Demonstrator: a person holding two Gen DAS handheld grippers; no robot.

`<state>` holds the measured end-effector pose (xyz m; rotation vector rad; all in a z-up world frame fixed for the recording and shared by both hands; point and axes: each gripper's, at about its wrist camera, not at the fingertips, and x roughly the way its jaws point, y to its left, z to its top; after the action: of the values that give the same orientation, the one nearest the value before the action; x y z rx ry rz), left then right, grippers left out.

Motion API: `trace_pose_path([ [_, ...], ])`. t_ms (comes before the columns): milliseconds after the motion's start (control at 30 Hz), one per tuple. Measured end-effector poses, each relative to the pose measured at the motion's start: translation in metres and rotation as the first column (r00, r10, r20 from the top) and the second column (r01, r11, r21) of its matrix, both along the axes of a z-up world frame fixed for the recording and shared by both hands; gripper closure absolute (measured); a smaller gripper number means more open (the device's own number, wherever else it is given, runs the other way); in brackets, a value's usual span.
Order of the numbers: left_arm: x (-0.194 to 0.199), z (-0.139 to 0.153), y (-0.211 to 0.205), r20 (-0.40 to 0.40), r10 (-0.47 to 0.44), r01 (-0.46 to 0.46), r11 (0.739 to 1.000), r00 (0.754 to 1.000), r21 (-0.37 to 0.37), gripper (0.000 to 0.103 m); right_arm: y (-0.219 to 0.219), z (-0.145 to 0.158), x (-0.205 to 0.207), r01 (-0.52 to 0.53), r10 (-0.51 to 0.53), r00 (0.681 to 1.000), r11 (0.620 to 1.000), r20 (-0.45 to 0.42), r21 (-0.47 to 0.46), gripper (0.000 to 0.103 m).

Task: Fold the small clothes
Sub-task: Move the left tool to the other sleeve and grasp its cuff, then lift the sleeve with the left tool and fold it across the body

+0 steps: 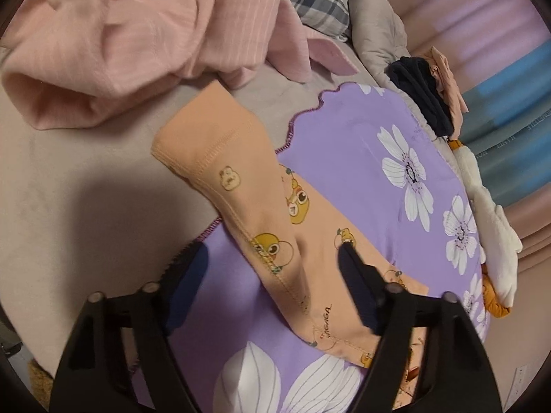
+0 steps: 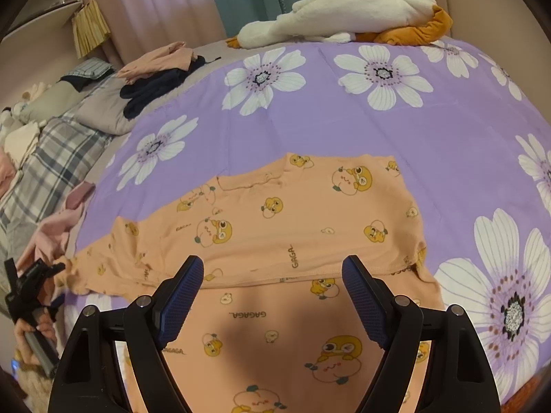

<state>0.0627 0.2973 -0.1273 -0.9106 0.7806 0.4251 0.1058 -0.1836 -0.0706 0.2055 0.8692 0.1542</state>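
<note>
An orange child's shirt (image 2: 275, 227) with cartoon duck prints lies on the purple flowered bedspread (image 2: 378, 130), its far part folded over the near part. In the left wrist view its long sleeve (image 1: 241, 186) stretches off the bedspread onto the grey sheet. My left gripper (image 1: 268, 258) is open, its jaws either side of the sleeve just above it. It also shows at the left edge of the right wrist view (image 2: 38, 275), by the sleeve's end. My right gripper (image 2: 272, 272) is open and empty over the shirt's fold edge.
A pink ribbed garment (image 1: 137, 44) lies heaped beyond the sleeve. A plaid blanket (image 2: 51, 165) and grey pillow sit at the head. A folded pile of dark and peach clothes (image 2: 158, 75) and a white plush goose (image 2: 344, 10) lie at the far edge.
</note>
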Motion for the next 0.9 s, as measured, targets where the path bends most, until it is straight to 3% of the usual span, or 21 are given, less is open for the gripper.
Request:
trace_pose_path([
  [167, 0.007, -0.005, 0.002, 0.012, 0.008, -0.008, 1.000, 1.000, 0.003, 0.066, 0.001, -0.005, 0.002, -0.002, 0.002, 1.000, 1.000, -0.015, 0.000, 0.021],
  [267, 0.010, -0.010, 0.007, 0.023, 0.033, -0.033, 0.999, 0.999, -0.016, 0.097, 0.003, -0.007, 0.002, -0.005, 0.005, 1.000, 1.000, -0.021, -0.003, 0.021],
  [400, 0.007, 0.001, 0.005, 0.077, 0.051, -0.051, 0.999, 0.996, 0.001, 0.098, 0.005, -0.007, 0.001, -0.015, 0.015, 1.000, 1.000, -0.018, -0.011, 0.021],
  [500, 0.006, 0.022, -0.007, 0.132, 0.025, -0.036, 0.996, 0.991, 0.085, 0.098, 0.004, -0.007, 0.001, -0.009, 0.009, 1.000, 1.000, -0.014, -0.013, 0.021],
  [600, 0.008, 0.031, -0.016, 0.179, -0.017, 0.000, 0.995, 0.984, 0.096, 0.099, 0.003, -0.009, 0.001, -0.009, 0.009, 1.000, 1.000, -0.018, -0.004, 0.021],
  [767, 0.014, 0.050, -0.042, 0.269, -0.124, 0.096, 0.989, 0.955, 0.116, 0.099, 0.002, -0.008, 0.000, -0.006, 0.006, 1.000, 1.000, -0.013, -0.001, 0.021],
  [900, 0.022, 0.063, -0.070, 0.329, -0.244, 0.216, 0.969, 0.912, 0.120, 0.099, -0.001, -0.008, -0.001, 0.003, -0.003, 1.000, 1.000, -0.010, 0.004, 0.021],
])
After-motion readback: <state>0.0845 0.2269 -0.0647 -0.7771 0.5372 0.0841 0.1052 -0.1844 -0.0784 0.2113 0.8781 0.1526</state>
